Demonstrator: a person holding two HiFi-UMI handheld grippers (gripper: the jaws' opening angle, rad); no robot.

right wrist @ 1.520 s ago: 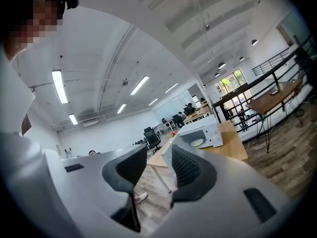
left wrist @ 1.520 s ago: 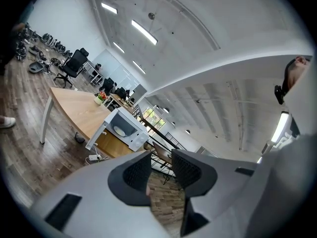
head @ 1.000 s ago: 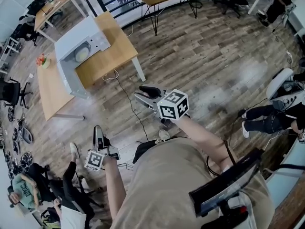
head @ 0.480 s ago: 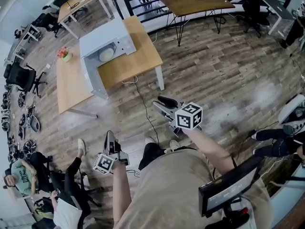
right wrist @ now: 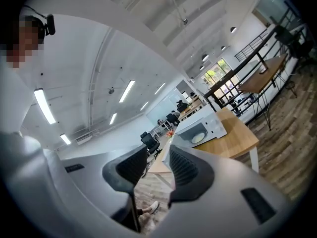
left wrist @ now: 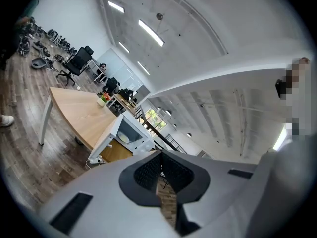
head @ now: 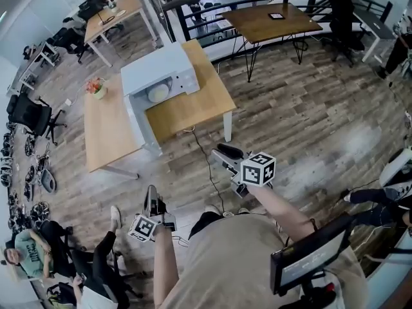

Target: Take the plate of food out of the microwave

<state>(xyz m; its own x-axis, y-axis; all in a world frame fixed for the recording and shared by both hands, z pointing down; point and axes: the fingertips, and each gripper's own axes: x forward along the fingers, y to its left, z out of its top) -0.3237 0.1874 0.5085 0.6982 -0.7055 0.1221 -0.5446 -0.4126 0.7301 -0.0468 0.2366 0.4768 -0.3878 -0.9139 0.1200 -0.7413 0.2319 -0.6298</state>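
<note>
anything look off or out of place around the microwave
Nothing looks spilled or broken. The microwave on the wooden table has its door swung wide open with the plate of food inside, and a cable trails loose from the table across the floor.

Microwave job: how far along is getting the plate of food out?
Done: the microwave door stands open. In hand: nothing; the left gripper, jaws just closed on nothing, and the slightly open right gripper are well short of the table. Left: gripping the plate of food inside and bringing it out.
</note>
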